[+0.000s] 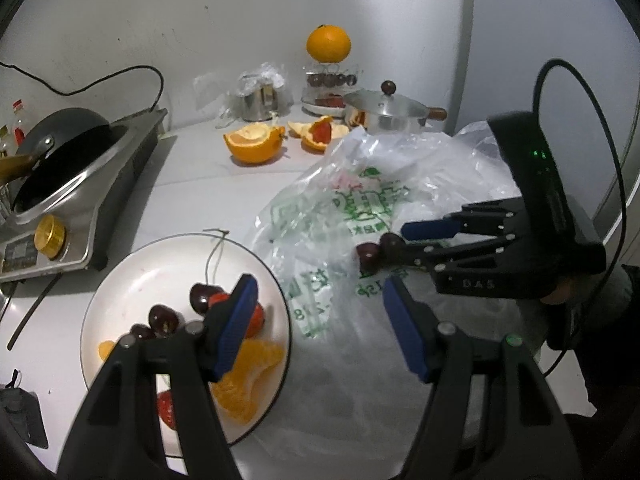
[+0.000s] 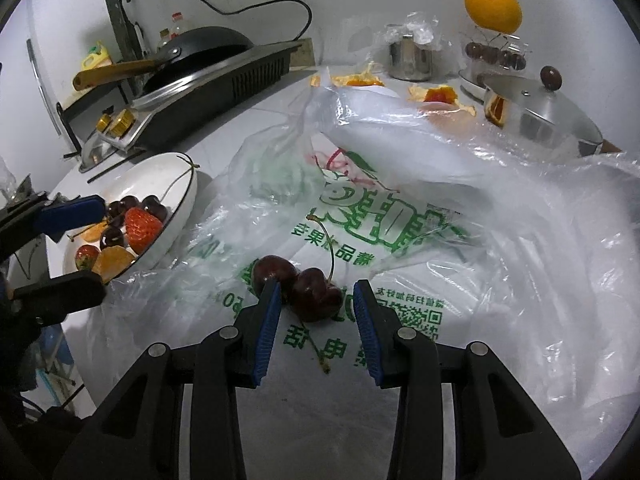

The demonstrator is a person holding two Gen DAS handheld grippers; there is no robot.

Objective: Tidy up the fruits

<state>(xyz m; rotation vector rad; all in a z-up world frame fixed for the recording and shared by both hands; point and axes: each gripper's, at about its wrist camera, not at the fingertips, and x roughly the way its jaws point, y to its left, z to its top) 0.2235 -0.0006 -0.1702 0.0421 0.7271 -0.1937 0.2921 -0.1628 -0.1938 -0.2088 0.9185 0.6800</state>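
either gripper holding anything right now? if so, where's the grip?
Nothing held. Right gripper has its jaws open around two cherries on the plastic bag, pads not pressing. Left gripper open, empty, beside the plate.

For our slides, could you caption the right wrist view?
Right gripper open around two cherries on a plastic bag.

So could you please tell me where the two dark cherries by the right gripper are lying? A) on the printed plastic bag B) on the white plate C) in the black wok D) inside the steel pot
A: the two cherries lie on the plastic bag, in front of the right gripper, apart from the white plate.
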